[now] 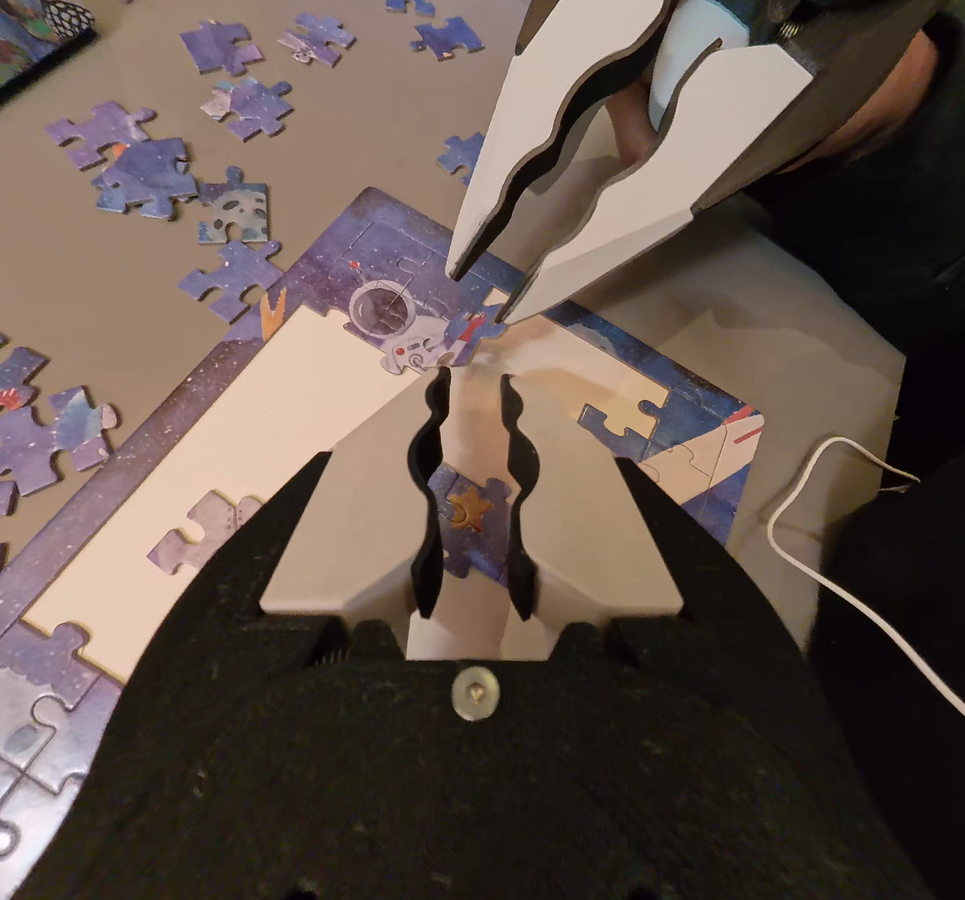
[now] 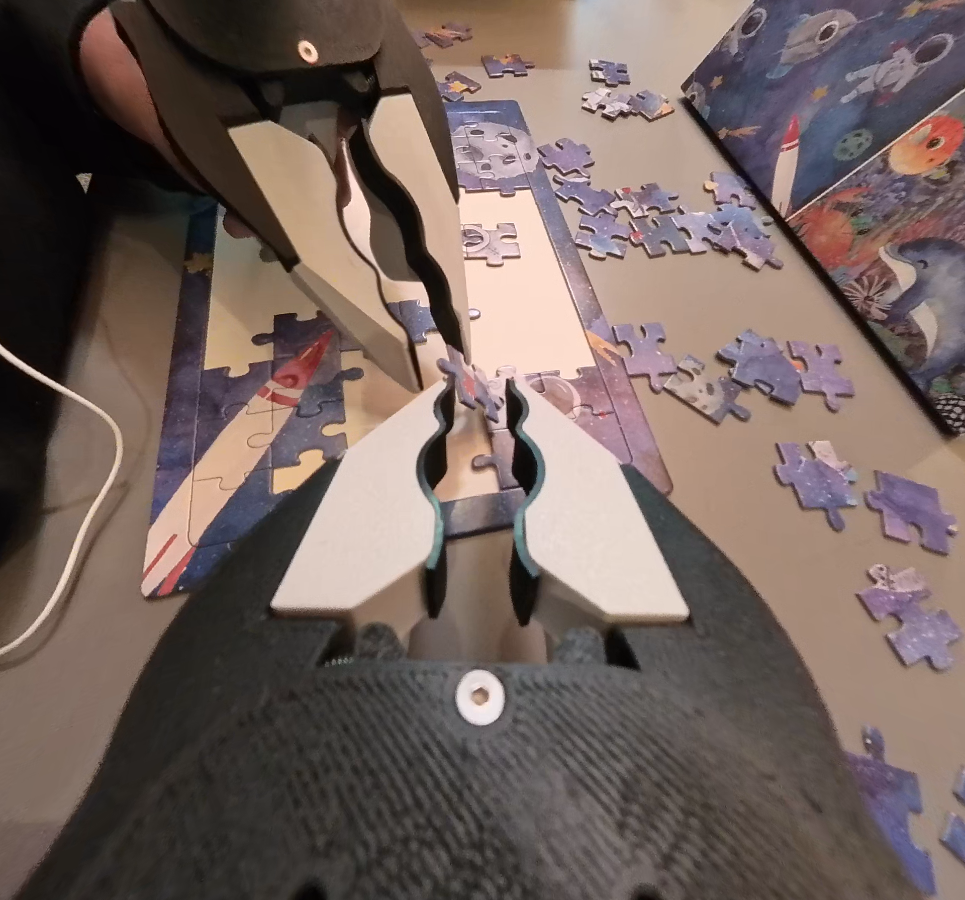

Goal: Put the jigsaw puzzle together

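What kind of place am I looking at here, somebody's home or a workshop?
Hard to say for sure; it looks like an indoor tabletop set up for a jigsaw. A grey table carries a half-filled puzzle tray, loose puzzle pieces and a picture box.

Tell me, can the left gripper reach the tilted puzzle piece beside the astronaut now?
Probably yes. The tilted puzzle piece lies just ahead of the left gripper's open fingertips, nothing between them. Only the right gripper crowds it, one finger at its far edge.
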Demonstrator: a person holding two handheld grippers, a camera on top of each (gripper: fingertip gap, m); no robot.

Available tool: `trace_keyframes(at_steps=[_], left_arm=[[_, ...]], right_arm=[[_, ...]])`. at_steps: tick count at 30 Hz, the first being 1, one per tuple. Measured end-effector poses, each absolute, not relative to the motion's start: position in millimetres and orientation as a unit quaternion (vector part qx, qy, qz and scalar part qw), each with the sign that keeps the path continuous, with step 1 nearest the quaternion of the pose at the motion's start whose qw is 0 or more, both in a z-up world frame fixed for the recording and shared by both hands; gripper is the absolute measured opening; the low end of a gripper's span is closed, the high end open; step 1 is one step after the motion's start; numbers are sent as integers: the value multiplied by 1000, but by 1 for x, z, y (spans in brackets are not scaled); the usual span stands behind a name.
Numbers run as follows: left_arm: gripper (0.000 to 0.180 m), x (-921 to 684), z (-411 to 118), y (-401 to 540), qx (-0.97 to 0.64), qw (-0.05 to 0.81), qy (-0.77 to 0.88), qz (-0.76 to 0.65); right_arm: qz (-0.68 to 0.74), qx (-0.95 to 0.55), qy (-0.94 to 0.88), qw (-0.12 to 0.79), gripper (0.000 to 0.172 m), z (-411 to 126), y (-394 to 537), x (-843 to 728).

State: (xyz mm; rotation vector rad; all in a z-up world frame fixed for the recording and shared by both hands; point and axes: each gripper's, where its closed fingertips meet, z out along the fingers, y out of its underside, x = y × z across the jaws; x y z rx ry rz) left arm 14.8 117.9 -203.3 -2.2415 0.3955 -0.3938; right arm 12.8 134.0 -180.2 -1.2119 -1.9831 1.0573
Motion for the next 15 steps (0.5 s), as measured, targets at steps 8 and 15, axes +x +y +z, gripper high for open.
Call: trace_keyframes(at_steps=[8,15], left_arm=[[10,11,-204,120,-890,407,148,-142],[8,10,-202,122,-889,411,142,-145]], right_arm=[[392,-452,-747,291,20,-182,133,13],[381,-443,-760,285,21,-187,130,14]])
